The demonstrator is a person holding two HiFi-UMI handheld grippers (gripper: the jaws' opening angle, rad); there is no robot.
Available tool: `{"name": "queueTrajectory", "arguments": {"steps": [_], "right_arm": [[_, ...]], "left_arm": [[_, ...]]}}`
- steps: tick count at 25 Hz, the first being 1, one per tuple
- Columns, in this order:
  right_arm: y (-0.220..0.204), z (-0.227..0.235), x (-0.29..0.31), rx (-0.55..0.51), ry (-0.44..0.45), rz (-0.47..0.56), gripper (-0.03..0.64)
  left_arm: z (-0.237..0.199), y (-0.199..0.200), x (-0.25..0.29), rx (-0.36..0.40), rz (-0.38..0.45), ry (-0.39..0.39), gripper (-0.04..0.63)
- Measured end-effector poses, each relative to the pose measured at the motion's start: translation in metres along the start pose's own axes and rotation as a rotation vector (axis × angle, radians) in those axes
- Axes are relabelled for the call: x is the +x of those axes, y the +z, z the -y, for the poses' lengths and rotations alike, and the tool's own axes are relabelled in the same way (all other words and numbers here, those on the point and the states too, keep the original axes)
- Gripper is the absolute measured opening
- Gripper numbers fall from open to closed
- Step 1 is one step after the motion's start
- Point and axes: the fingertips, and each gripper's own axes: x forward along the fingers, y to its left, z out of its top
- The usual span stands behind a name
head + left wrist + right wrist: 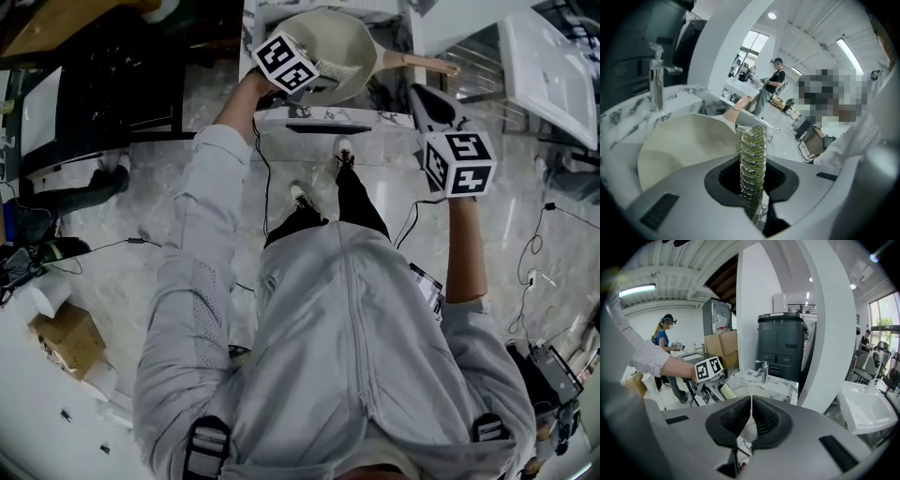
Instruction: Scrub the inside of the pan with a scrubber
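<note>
Scrub step: clamped on scrubber [753,145] with left gripper [753,187], poised at pan [679,145] interior.
Push down into the cream bowl just ahead of the jaws, work in circles, clamp tight. Holding right gripper [751,416] closed, empty, off to the side; worth steadying the handle [417,62]. Sitting on marble counter [623,117], faucet [656,79] ahead-left, open workshop beyond.

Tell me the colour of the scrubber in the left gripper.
The scrubber is green with silvery glints; the left gripper view shows it best.
</note>
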Motion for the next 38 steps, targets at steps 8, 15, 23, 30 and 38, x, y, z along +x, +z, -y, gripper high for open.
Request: {"name": "queueTrajectory", "arguments": {"steps": [8,15,23,30,38], "right_arm": [[0.025,-0.033,-0.031,0.014,-0.034,0.083,0.037],[0.046,-0.063,-0.061,-0.008,-0.053,0.164,0.037],[0.064,-0.089,-0.100,-0.038,-0.092,0.231,0.037],[0.085,-0.098,-0.134,-0.047,-0.145,0.309,0.037],[0.113,-0.111,-0.163,-0.124,-0.195,0.389,0.037]], "left_arm": [[0.027,0.006,-0.058,-0.002,0.216,0.280,0.067],[0.069,0.011,-0.120,-0.020,0.425,0.484,0.067],[0.138,0.027,-0.176,0.068,0.647,0.578,0.067],[0.187,0.037,-0.226,0.149,0.770,0.667,0.067],[0.219,0.033,-0.276,0.216,0.805,0.847,0.067]]}}
